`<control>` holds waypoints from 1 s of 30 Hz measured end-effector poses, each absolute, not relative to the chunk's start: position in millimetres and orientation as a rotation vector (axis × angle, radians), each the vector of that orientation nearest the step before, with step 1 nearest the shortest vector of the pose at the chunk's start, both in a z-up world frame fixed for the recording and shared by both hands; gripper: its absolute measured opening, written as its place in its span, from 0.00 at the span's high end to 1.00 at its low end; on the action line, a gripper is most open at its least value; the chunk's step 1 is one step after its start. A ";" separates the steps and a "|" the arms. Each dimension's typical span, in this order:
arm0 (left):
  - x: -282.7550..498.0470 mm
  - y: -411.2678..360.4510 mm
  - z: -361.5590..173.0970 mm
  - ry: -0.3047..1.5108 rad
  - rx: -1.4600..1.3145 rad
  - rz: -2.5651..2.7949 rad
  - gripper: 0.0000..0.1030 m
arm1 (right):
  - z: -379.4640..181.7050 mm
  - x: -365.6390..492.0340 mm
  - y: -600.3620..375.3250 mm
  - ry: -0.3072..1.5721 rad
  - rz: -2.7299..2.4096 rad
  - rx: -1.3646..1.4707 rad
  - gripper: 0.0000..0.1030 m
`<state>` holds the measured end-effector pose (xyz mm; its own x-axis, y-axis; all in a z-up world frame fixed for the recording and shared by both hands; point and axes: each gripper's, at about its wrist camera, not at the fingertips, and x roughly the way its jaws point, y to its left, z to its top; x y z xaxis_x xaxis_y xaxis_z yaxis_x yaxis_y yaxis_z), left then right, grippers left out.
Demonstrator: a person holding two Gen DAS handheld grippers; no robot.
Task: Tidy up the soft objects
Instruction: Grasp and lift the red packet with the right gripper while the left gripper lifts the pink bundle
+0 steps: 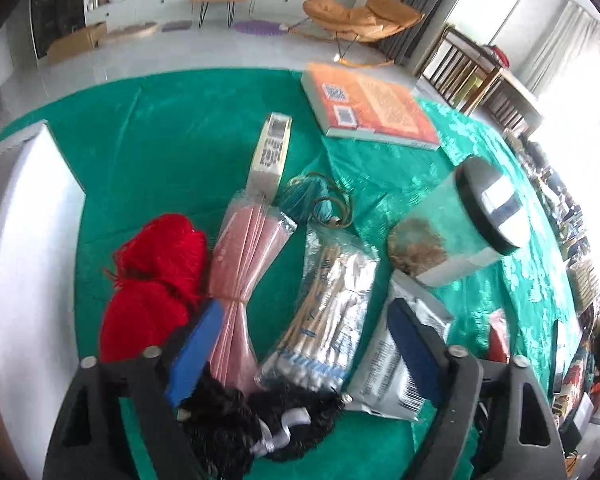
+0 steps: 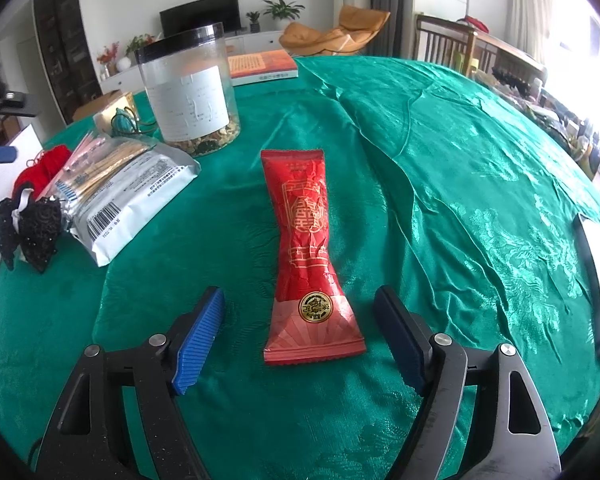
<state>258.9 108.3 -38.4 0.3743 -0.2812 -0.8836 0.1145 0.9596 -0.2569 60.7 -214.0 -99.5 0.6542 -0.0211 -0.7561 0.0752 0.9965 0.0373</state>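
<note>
Right gripper (image 2: 300,340): jaws wide apart, holding nothing, blue pads (image 2: 198,346) flanking the near end of a red packet (image 2: 306,248) without touching it. Packet lies flat on the green cloth (image 2: 440,200), long axis running near to far, pinched at the waist, well apart from the pile at left. Judged light, crinkly foil, somewhat slick; contents probably soft, so a firm squeeze could crush them. Best hold looks like the narrow waist or the flat sealed near end, pads across the short width. Left gripper (image 1: 300,352): jaws also wide, empty, hanging over the pile. Between its pads sit a black beaded bow (image 1: 256,420) nearest, a pink sleeve pack (image 1: 240,276) and a cotton-swab bag (image 1: 328,312); a silver pouch (image 1: 384,376) lies under the right pad. Red yarn (image 1: 156,284) is just left of the left pad, against a white box (image 1: 32,240). Yarn and bow judged limp and light, easily pinched mid-bulk; loose strands may snag on the pads. Farther out: teal tassel (image 1: 304,196), remote (image 1: 270,152), jar (image 1: 460,224) on its side in the fisheye, book (image 1: 372,108) at the far edge.
</note>
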 end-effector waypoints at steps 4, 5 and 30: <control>279.1 112.1 -73.7 1.198 -0.100 -0.152 0.36 | -99.1 60.3 -215.1 0.853 -0.049 0.078 0.23; 280.4 113.8 -74.7 1.183 -0.083 -0.125 0.36 | -99.0 60.4 -215.4 0.852 -0.048 0.080 0.23; 171.3 239.4 108.7 0.750 -0.328 -0.304 0.72 | 22.8 138.3 -205.4 0.838 0.189 0.190 0.87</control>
